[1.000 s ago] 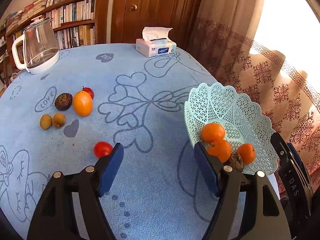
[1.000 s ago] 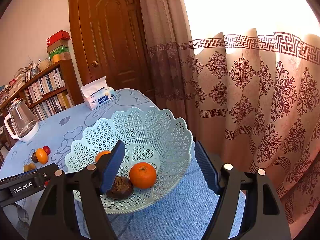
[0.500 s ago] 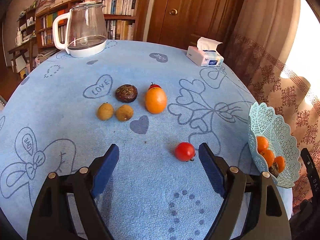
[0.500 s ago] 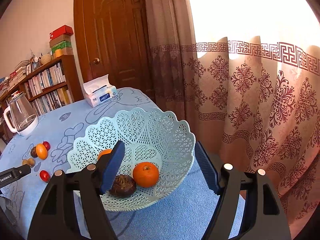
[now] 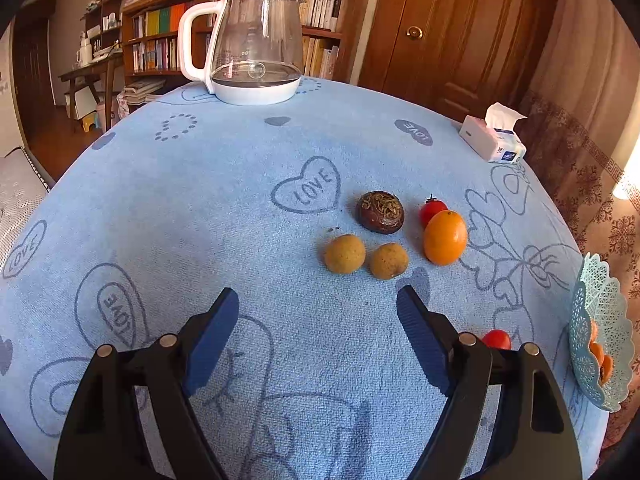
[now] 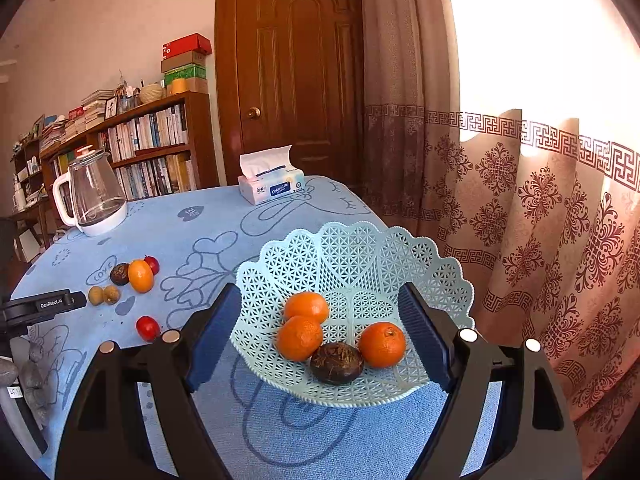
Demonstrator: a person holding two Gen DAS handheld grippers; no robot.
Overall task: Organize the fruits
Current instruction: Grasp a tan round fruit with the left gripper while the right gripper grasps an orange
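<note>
Basket [image 6: 352,248] holds three oranges [image 6: 300,336], one dark fruit [image 6: 337,362].

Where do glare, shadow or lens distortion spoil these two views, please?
Right wrist view: the window is blown out white above the curtain; the basket and its oranges stay sharp. Left wrist view: even light, soft shadows beside the fruit; fisheye bulges the tablecloth and squeezes the basket to a sliver at the right edge.
</note>
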